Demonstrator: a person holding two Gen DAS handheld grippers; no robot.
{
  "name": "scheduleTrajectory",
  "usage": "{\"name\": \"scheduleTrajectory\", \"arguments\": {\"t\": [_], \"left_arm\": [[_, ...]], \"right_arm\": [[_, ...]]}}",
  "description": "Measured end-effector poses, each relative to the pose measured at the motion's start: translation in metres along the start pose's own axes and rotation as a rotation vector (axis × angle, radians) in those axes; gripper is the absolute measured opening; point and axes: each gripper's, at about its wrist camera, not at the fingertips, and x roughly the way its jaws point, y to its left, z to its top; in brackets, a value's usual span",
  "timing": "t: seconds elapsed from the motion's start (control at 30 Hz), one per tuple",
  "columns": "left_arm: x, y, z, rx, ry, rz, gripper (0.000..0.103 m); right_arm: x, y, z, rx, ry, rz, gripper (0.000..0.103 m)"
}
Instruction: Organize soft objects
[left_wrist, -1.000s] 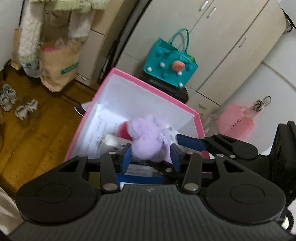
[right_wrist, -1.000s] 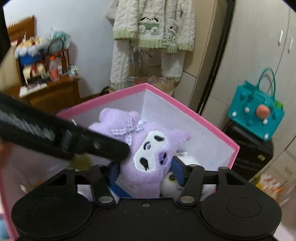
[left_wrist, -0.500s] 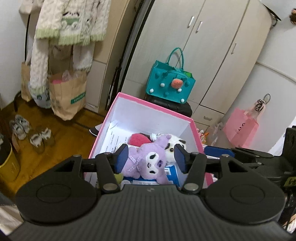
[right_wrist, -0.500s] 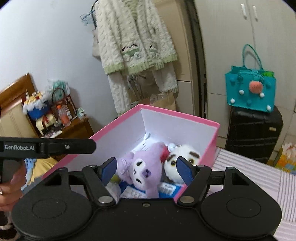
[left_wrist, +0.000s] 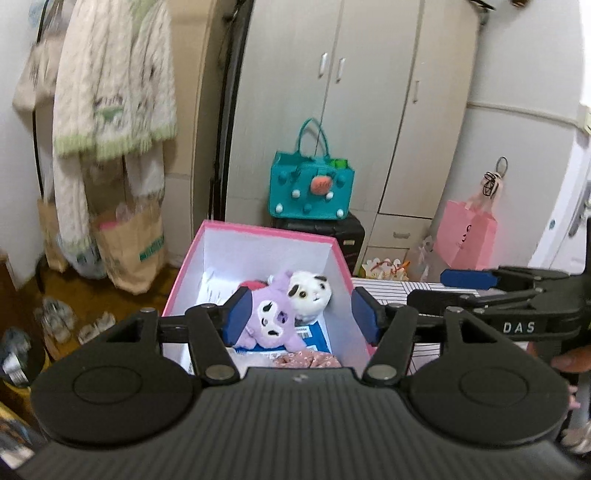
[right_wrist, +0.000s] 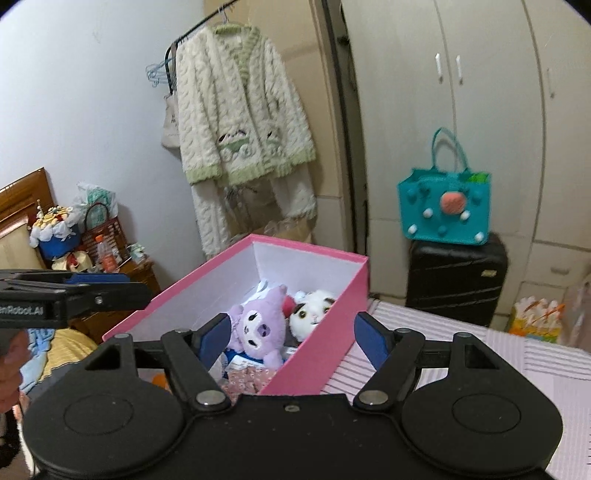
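Note:
A pink box (left_wrist: 341, 258) (right_wrist: 325, 354) with white inner walls holds a purple plush (left_wrist: 271, 323) (right_wrist: 258, 325), a white black-eared plush (left_wrist: 308, 293) (right_wrist: 312, 314), a floral cloth (left_wrist: 306, 360) (right_wrist: 247, 378) and papers. My left gripper (left_wrist: 300, 314) is open and empty, held back above the box's near end. My right gripper (right_wrist: 291, 338) is open and empty, back from the box's near right corner. The right gripper's arm shows at the right of the left wrist view (left_wrist: 498, 295); the left one shows at the left of the right wrist view (right_wrist: 74, 295).
The box sits at the edge of a striped bed cover (right_wrist: 498, 358). Behind stand a black suitcase (right_wrist: 456, 277) with a teal bag (right_wrist: 445, 210), wardrobe doors (left_wrist: 369, 110), a hanging knit cardigan (right_wrist: 236, 114), paper bags (left_wrist: 129, 251), a pink bag (left_wrist: 465, 240) and shoes on the floor (left_wrist: 55, 314).
Both grippers have let go of the purple plush, opened wide and pulled up and back from the box. The plush now lies in the box beside the white plush.

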Motion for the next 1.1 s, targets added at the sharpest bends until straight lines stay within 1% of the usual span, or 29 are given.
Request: {"name": "scheduleTrajectory", "arguments": {"t": [0.13,0.37,0.53,0.67,0.7,0.73,0.8,0.87,0.97,1.0,1.03,1.07,1.1], "left_arm": [[-0.019,-0.02,-0.003,0.062,-0.033,-0.013,0.065],[-0.048,-0.043,-0.013,0.106,-0.082,-0.029,0.073],[-0.061,-0.051,-0.027,0.101,-0.103,-0.033,0.077],[-0.07,-0.056,-0.039,0.097,-0.121,-0.031,0.079],[-0.072,-0.056,-0.041,0.085,-0.133,-0.025,0.08],[-0.075,-0.056,-0.044,0.072,-0.151,-0.014,0.082],[-0.079,-0.058,-0.048,0.065,-0.18,0.011,0.086],[-0.081,-0.063,-0.052,0.081,-0.194,0.035,0.088],[-0.08,-0.07,-0.061,0.109,-0.191,0.041,0.094],[-0.08,-0.069,-0.064,0.107,-0.186,0.036,0.095],[-0.08,-0.068,-0.066,0.098,-0.177,0.032,0.096],[-0.081,-0.066,-0.07,0.086,-0.17,0.031,0.097],[-0.082,-0.064,-0.072,0.077,-0.164,0.035,0.099]], "right_arm": [[-0.026,0.002,-0.002,-0.021,-0.037,-0.02,0.079],[-0.072,0.012,-0.015,-0.067,-0.107,-0.076,0.08],[-0.101,0.012,-0.031,-0.039,-0.154,-0.094,0.083],[-0.119,0.012,-0.048,-0.021,-0.184,-0.125,0.084],[-0.125,0.011,-0.052,-0.02,-0.207,-0.121,0.09],[-0.13,0.008,-0.057,-0.01,-0.227,-0.118,0.094],[-0.139,0.006,-0.064,0.005,-0.249,-0.14,0.098],[-0.142,0.008,-0.07,0.002,-0.249,-0.173,0.103],[-0.144,0.016,-0.076,-0.007,-0.21,-0.239,0.103],[-0.145,0.017,-0.079,-0.01,-0.187,-0.247,0.103],[-0.146,0.015,-0.084,-0.005,-0.17,-0.222,0.103],[-0.147,0.012,-0.088,0.023,-0.162,-0.206,0.103],[-0.149,0.008,-0.093,0.062,-0.161,-0.213,0.103]]}}
